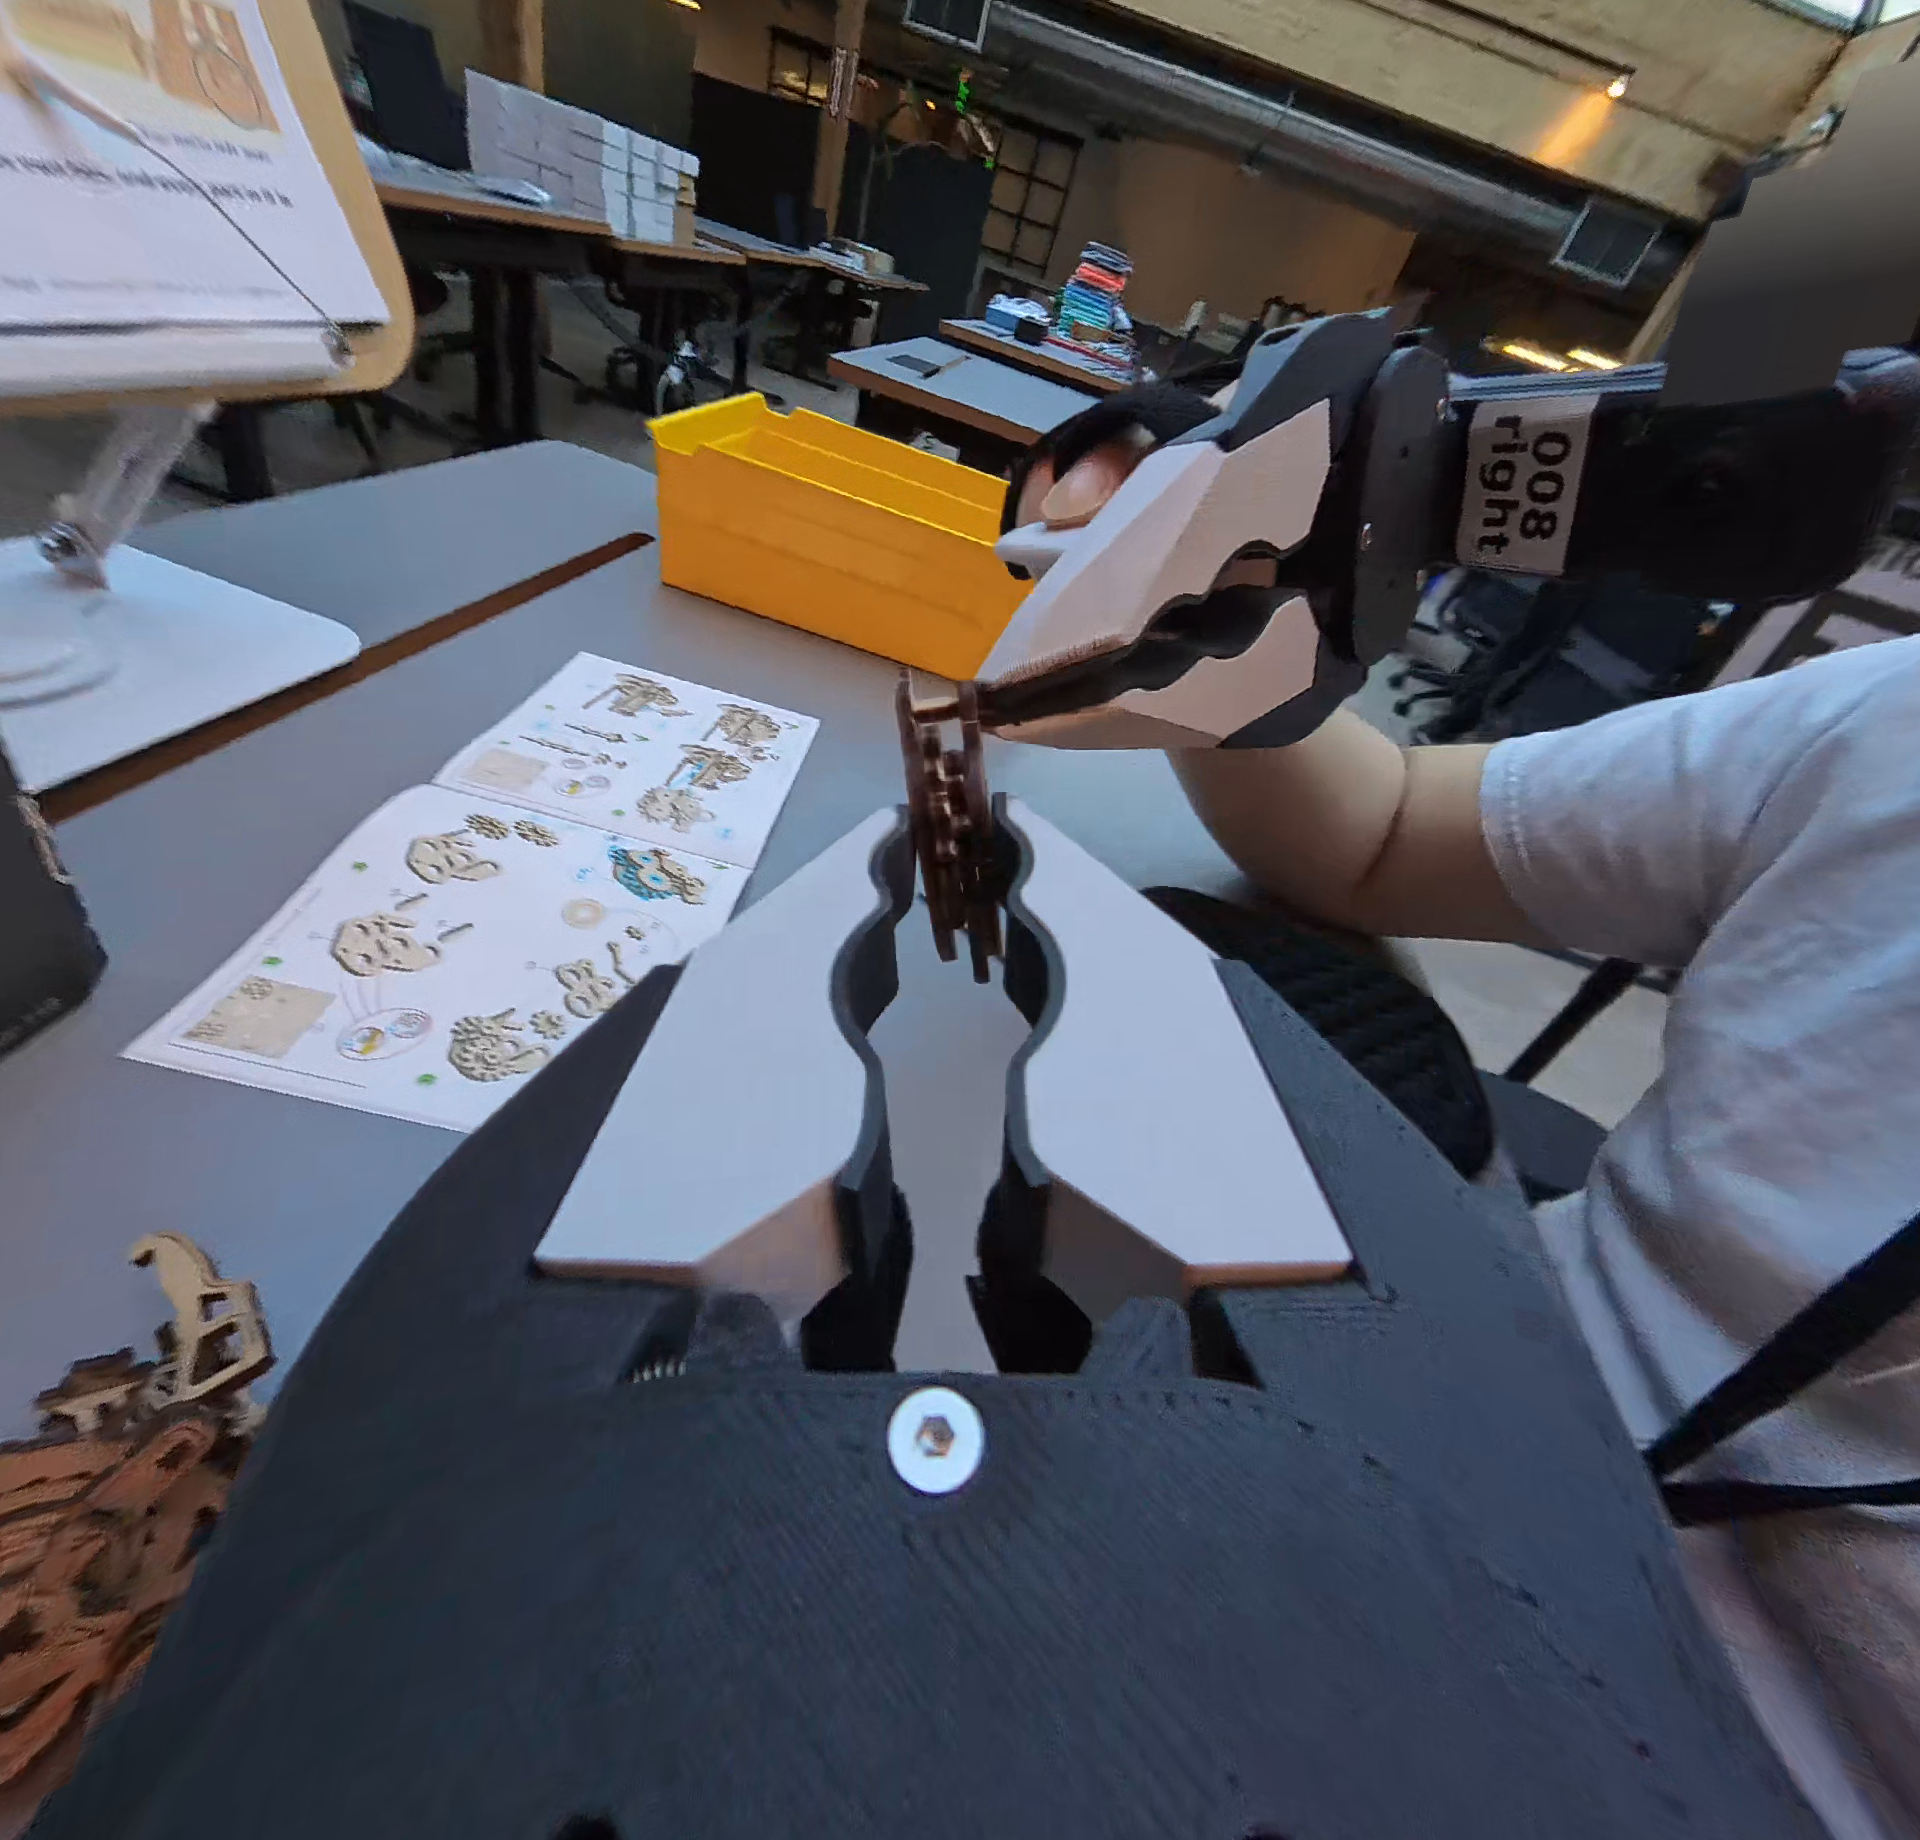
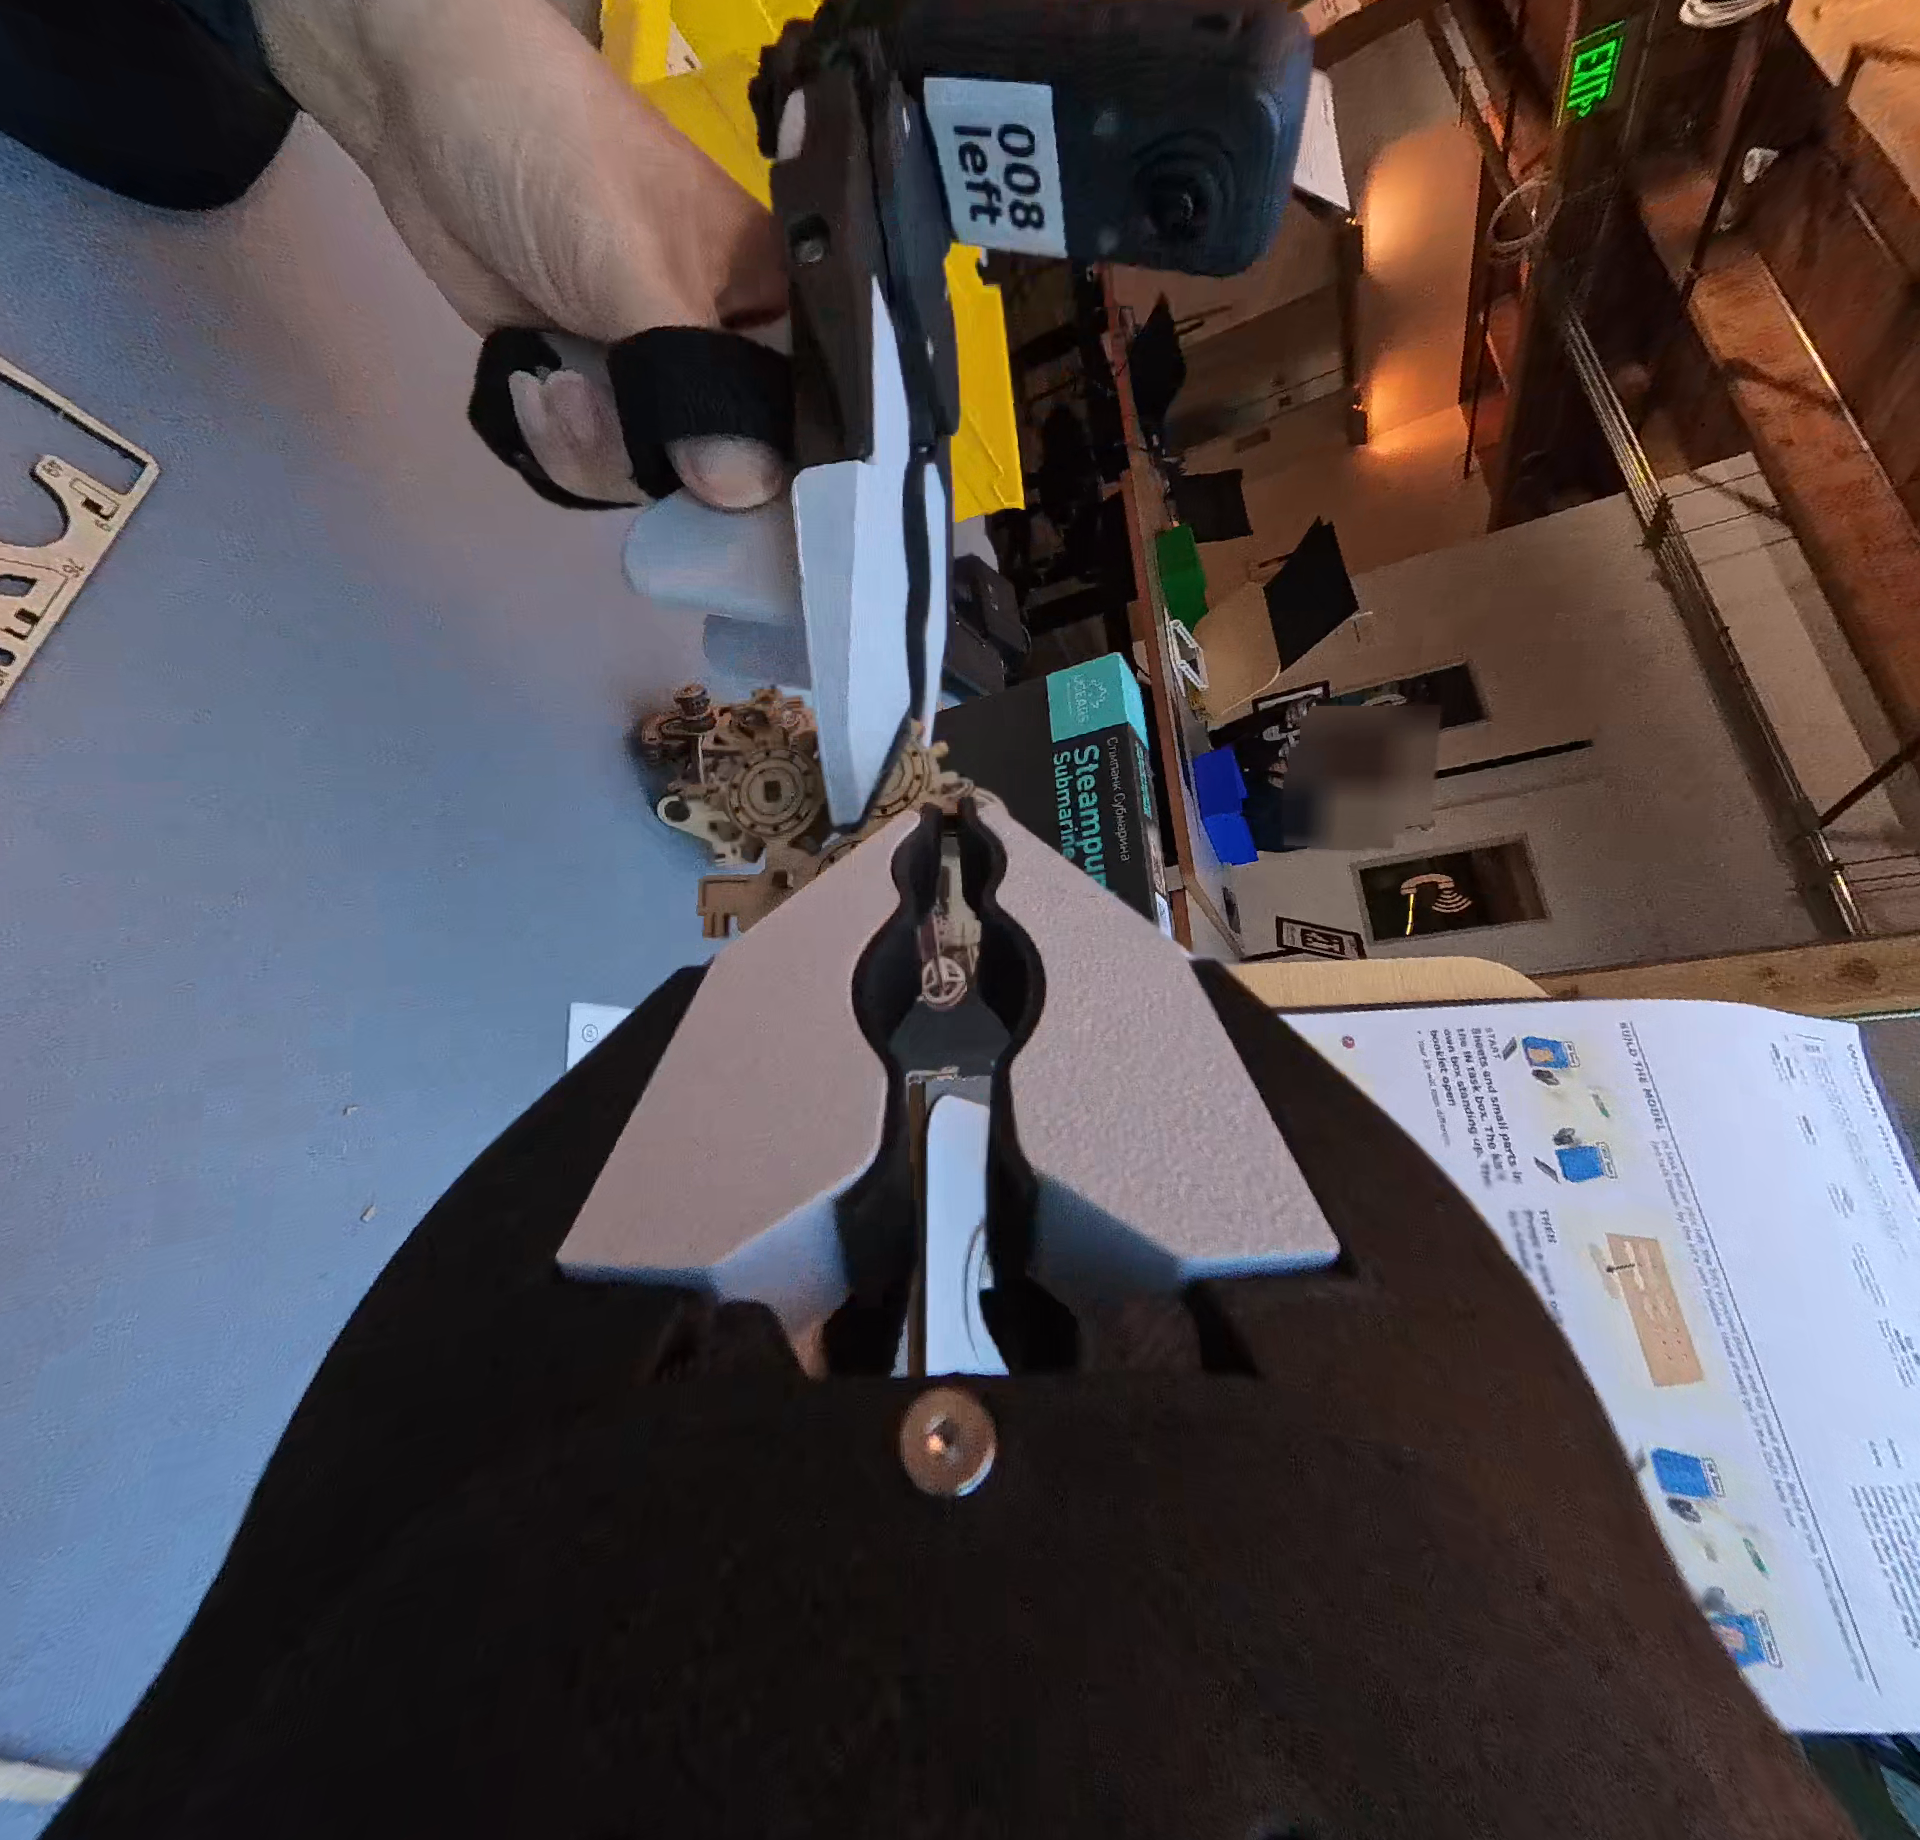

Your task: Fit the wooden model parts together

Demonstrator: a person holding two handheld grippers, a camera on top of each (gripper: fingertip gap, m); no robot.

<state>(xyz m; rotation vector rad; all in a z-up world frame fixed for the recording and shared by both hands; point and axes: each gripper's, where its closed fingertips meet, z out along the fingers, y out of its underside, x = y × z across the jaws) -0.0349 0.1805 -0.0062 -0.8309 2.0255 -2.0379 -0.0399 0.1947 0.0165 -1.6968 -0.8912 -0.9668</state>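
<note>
Left tongs (image 1: pixel 951 855) clamped on wooden part (image 1: pixel 951 886); right tongs (image 1: pixel 982 694) pinching its top piece (image 1: pixel 935 707). Risk: skewed push snaps thin wood.

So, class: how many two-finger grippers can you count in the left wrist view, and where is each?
2. The left gripper fills the foreground, shut on the lower part of the wooden assembly. The right gripper reaches in from the right, pinching its top. None seems hidden.
</note>
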